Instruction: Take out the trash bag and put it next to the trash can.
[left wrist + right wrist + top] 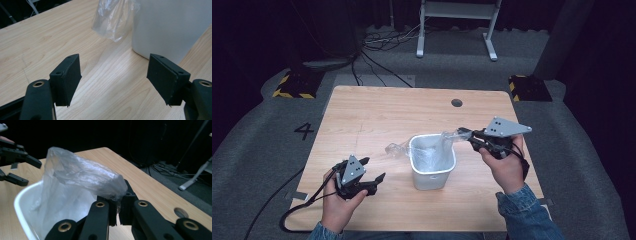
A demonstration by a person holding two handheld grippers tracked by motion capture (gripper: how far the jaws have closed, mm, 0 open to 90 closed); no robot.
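The left gripper (373, 176) is held near the table's (377, 107) front left corner, jaws apart and empty. At mid-table the white bin (432, 176) holds the clear plastic bag (438, 150), whose edge is clamped in the right gripper (466, 134). The film should be drawn outward evenly over the rim, to avoid tearing.

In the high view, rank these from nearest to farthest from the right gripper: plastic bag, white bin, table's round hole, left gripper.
1. Plastic bag: pinched in the right gripper.
2. White bin: just left, below.
3. Round hole: toward the table's far edge.
4. Left gripper: beyond the bin.
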